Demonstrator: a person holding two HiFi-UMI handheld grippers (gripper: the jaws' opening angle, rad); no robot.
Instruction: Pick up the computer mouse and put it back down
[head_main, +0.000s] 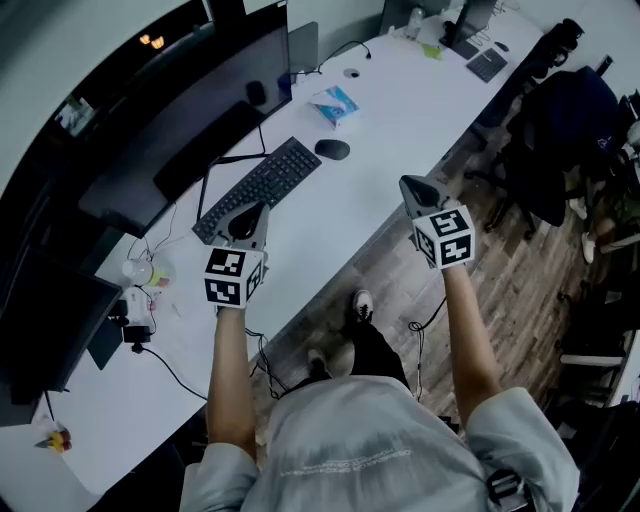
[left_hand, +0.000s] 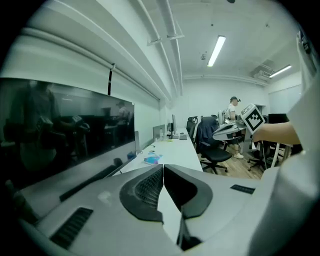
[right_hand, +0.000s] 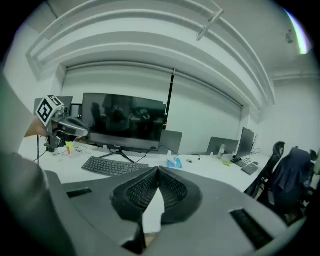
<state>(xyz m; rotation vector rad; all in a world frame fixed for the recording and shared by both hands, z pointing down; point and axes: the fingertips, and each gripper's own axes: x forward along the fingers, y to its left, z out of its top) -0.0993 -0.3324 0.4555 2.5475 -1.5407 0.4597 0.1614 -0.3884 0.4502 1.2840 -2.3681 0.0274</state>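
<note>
The black computer mouse (head_main: 332, 149) lies on the white desk (head_main: 400, 110), just right of the black keyboard (head_main: 262, 185), with nothing touching it. My left gripper (head_main: 248, 213) hovers over the keyboard's near end, jaws closed on nothing. My right gripper (head_main: 410, 186) is held above the desk's front edge, well short of the mouse, also shut and empty. In the left gripper view the gripper (left_hand: 162, 168) has its jaw tips together, and the right gripper (right_hand: 158, 170) shows the same in its own view. Neither gripper view shows the mouse.
A large dark monitor (head_main: 190, 110) stands behind the keyboard. A blue packet (head_main: 335, 104) lies beyond the mouse. Cables and small items (head_main: 140, 275) clutter the desk's left part. Office chairs (head_main: 560, 130) stand on the wood floor to the right; a person (left_hand: 232, 107) stands far off.
</note>
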